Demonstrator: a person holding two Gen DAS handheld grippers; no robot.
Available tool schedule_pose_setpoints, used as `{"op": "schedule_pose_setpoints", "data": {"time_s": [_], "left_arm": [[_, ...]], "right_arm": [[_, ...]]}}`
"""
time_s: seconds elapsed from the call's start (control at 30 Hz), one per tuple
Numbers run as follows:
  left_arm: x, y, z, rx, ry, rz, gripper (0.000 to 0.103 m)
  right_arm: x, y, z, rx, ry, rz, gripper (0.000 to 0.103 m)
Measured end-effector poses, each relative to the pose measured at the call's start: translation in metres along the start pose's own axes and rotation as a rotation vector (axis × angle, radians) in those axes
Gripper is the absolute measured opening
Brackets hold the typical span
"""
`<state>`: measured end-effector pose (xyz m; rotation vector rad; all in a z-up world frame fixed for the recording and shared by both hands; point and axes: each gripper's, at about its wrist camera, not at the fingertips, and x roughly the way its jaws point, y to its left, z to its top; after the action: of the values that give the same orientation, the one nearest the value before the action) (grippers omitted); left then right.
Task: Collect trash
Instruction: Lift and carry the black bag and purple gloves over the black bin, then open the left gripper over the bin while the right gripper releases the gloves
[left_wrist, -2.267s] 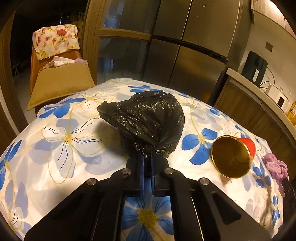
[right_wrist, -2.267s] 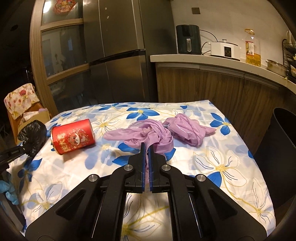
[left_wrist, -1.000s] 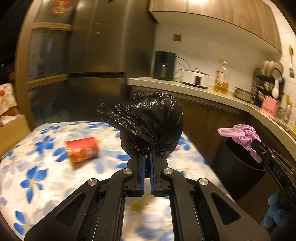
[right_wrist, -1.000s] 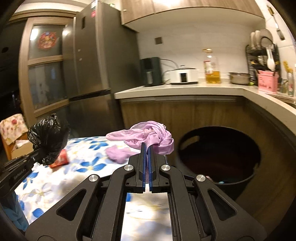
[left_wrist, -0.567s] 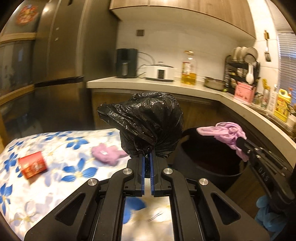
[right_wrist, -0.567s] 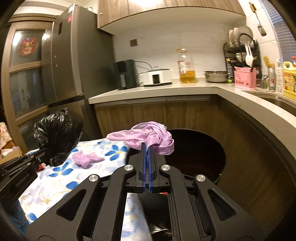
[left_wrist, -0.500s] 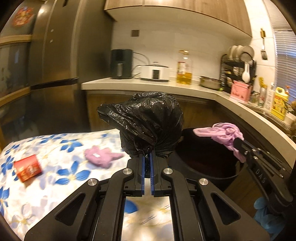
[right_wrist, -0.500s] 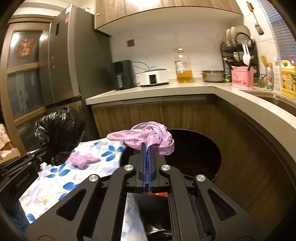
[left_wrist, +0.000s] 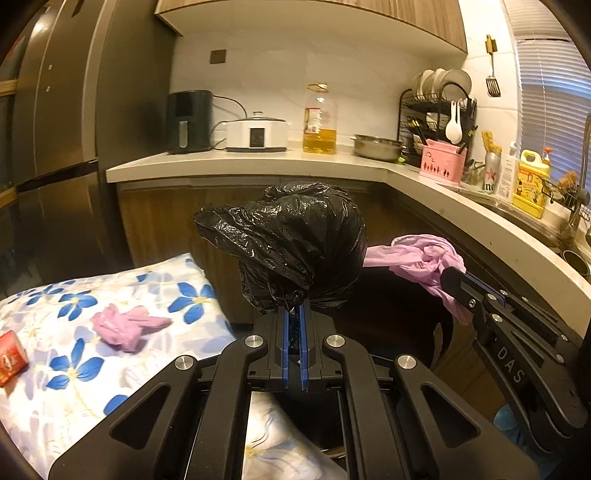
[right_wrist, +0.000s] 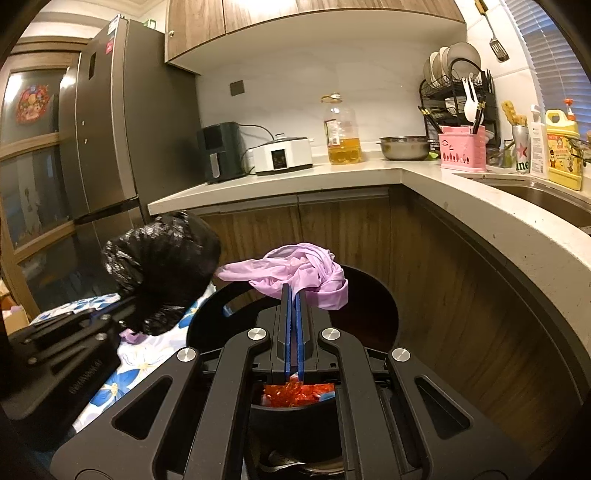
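Two grippers are hanging over the black bin (right_wrist: 373, 295): the left gripper (left_wrist: 293, 314) is pinching a knotted black bag (left_wrist: 295, 243) in its jaws, and the right gripper (right_wrist: 291, 295) is pinching a purple bag (right_wrist: 303, 275). Another purple bag (left_wrist: 125, 325) and a red can (left_wrist: 11, 356) are lying on the flowered cloth (left_wrist: 74, 369).

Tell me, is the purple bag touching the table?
Apart. The right wrist view shows the purple bag pinched in the right gripper, over the black bin, beyond the table.
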<state>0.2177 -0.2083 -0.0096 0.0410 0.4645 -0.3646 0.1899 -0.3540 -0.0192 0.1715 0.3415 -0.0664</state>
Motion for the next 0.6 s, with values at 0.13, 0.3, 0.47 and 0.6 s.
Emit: {"op": "schedule_pose_setpoints", "data": {"time_s": [0.13,0.3,0.47,0.6], "left_arm": [[0.014,-0.006,0.002,0.01,0.017,-0.014,0.004],[0.028,-0.01,-0.002,0.014,0.045,-0.032,0.006],[0.037,-0.009,-0.008,0.015,0.072,-0.032,0.015],[0.039,-0.006,-0.011,0.019,0.082,-0.028,0.036]], "right_arm": [[0.006,-0.004,0.0,0.007,0.014,-0.004,0.002],[0.013,-0.009,0.001,0.017,0.027,-0.004,0.003],[0.021,-0.011,-0.002,0.016,0.055,-0.012,0.004],[0.026,-0.013,-0.005,0.027,0.074,-0.017,0.013]]}}
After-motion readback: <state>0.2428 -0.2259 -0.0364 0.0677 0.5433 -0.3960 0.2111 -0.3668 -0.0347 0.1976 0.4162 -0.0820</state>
